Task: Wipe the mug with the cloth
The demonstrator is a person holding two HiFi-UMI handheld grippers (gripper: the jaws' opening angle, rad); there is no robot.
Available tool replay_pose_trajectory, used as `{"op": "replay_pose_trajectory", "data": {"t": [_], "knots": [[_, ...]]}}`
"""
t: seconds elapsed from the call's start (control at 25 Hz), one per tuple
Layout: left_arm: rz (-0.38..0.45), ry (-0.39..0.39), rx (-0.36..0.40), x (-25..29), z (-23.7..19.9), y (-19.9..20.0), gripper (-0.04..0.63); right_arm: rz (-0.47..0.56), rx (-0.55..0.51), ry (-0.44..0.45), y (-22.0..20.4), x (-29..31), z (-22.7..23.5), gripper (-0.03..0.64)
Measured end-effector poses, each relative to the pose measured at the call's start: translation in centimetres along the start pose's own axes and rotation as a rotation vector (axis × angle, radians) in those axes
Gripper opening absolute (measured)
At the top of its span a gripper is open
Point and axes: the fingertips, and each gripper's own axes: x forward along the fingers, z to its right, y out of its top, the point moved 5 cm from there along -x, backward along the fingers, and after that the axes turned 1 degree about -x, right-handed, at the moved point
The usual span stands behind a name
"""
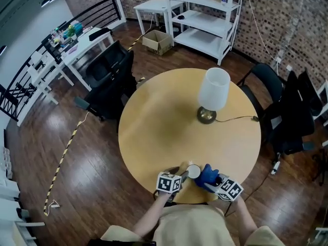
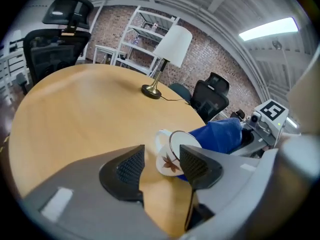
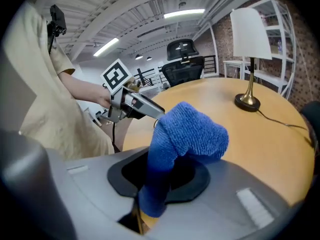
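Note:
A white mug (image 1: 193,171) with a brown flower print (image 2: 169,160) stands near the front edge of the round wooden table (image 1: 154,127). In the left gripper view it looks tilted. My left gripper (image 1: 182,175) is open, its jaws apart just in front of the mug (image 2: 161,155), and neither pad presses on it. A blue cloth (image 1: 207,175) lies against the mug's right side (image 2: 220,134). My right gripper (image 1: 215,181) is shut on the blue cloth (image 3: 192,131), which bunches up out of its jaws and hides the mug in the right gripper view.
A white-shaded lamp (image 1: 212,94) on a brass base stands at the table's right, its cable (image 1: 236,118) running to the right edge. Black office chairs (image 1: 110,81) sit at the left and right (image 1: 287,111). White shelves (image 1: 205,19) stand at the back.

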Motion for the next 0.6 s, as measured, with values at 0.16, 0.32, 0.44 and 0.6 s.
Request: {"op": "replay_pose_trajectory", "data": {"t": [0.16,0.32,0.44,0.6], "knots": [[0.035,0.02,-0.029,-1.2,-1.6,-0.4,0.212,-0.038,-0.038,0.019,0.1,-0.7,1.3,0.078],[0.05,0.003,0.029,-1.2,-2.2,1.4,0.193,-0.028,-0.001,0.023,-0.3,-0.4,2.1,0.078],[-0.029,-0.056,0.239,0.7,-0.9,3.3,0.181,-0.031,0.005,0.029,-0.6,-0.6,1.8,0.078],[-0.198,-0.179,0.529,3.4,0.8,4.1,0.159,-0.05,0.034,0.049,-1.6,-2.5,1.5,0.078]]}}
